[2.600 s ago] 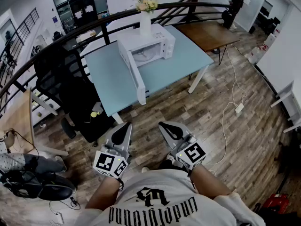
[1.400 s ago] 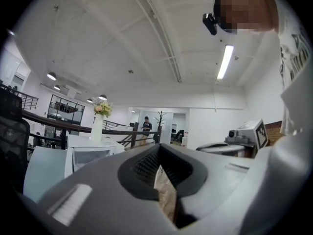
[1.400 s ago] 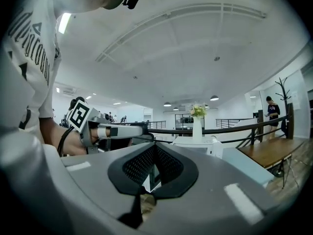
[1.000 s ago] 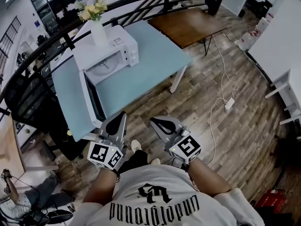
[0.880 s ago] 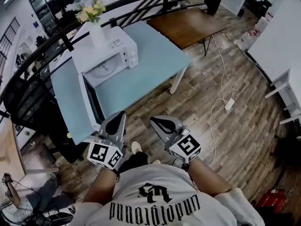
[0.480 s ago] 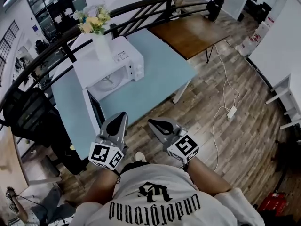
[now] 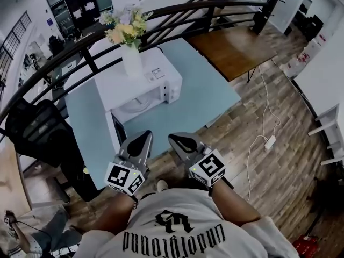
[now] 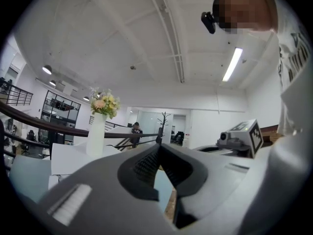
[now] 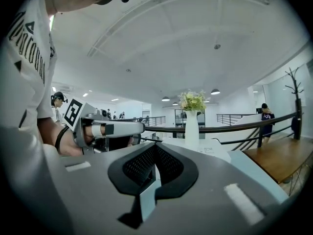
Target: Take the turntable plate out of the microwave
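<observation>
Approach is the step in hand, by judgement. The left gripper point(image 7: 144, 137) and the right gripper point(image 7: 175, 139) are held side by side in front of the person, pointing level toward the bench point(image 7: 207, 93). Both sets of fingers point(image 8: 144, 164) are clenched tip to tip with nothing between them. Neither gripper touches the microwave point(image 7: 134, 87).

The microwave door point(image 7: 115, 140) stands swung open on the left, just beyond the left gripper. The turntable plate point(image 7: 141, 103) lies inside the cavity, seen only as a pale curved edge. A vase point(image 7: 132, 63) of flowers stands on top of the microwave.

Next move, as judged:
- Bring one gripper to the open cavity.
- Release its fingers and set them over the near rim of the plate.
- Clench, lift slightly and draw the plate out level.
- Avoid jolting the housing; the vase could tip.

Writing:
- Shirt point(image 7: 174, 233): dark lettering, upside down in the head view, not reliably readable.
- Marker cubes point(image 7: 208, 167): black-and-white square patterns, no words.
- Label point(image 7: 157, 73) on the microwave top: too small to read.
</observation>
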`<control>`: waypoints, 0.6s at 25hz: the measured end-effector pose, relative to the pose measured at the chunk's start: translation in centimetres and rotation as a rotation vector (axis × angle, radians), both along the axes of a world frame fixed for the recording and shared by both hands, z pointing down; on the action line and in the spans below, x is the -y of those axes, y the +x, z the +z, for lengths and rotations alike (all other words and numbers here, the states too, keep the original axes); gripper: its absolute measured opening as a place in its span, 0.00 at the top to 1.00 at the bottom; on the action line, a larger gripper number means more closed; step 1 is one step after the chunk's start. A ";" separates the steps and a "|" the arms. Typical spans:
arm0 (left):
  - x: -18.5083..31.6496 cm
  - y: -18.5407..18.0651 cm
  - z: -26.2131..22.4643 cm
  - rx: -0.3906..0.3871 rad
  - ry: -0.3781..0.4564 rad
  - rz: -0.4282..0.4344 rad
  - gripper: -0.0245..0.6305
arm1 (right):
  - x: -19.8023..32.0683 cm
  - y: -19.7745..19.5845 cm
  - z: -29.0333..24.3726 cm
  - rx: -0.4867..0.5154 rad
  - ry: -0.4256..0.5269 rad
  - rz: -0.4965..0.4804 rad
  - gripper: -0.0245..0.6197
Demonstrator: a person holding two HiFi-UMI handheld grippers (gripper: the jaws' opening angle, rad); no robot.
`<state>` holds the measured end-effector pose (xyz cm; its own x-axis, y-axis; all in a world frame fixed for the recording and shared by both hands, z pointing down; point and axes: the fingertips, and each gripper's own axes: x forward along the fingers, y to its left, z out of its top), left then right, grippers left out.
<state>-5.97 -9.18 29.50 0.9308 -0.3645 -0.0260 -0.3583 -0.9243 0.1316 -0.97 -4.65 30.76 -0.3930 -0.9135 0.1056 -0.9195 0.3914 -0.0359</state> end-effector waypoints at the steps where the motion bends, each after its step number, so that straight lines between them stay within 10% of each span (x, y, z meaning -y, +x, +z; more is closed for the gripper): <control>1: 0.6 0.2 0.1 0.008 0.005 -0.011 0.89 | 0.8 0.2 0.2 0.002 -0.003 -0.013 0.96; 15: 8.2 4.0 2.0 0.025 -0.034 -0.343 0.89 | 10.5 6.0 2.4 0.008 -0.057 -0.326 0.96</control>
